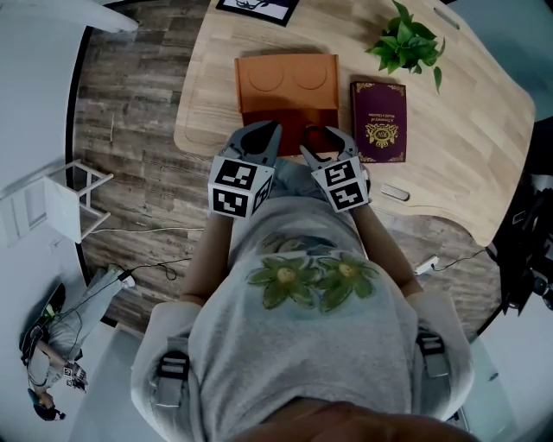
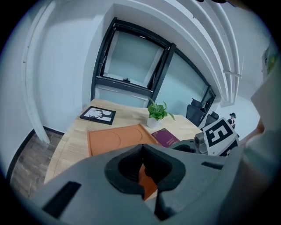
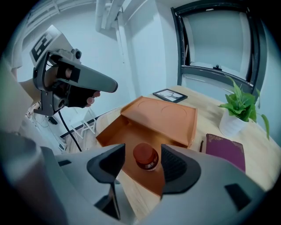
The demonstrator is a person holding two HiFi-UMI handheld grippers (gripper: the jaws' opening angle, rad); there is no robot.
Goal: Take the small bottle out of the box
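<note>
The orange box [image 1: 289, 119] lies open near the table's front edge, its lid [image 1: 288, 78] folded back. A small bottle [image 3: 146, 158] with a red-brown cap stands inside it near the front wall. My right gripper [image 3: 143, 154] is open, one jaw on each side of the bottle's cap, with a gap showing on the left side. In the head view that gripper [image 1: 329, 143] reaches over the box's front right. My left gripper [image 1: 257, 138] hovers over the box's front left, shut and holding nothing; the box [image 2: 115, 139] shows beyond it.
A purple book [image 1: 378, 121] lies right of the box, with a potted plant [image 1: 408, 43] behind it. A framed picture [image 1: 257, 7] sits at the table's far edge. A small white object [image 1: 394, 192] lies near the front edge. A white stand [image 1: 65, 203] is on the floor to the left.
</note>
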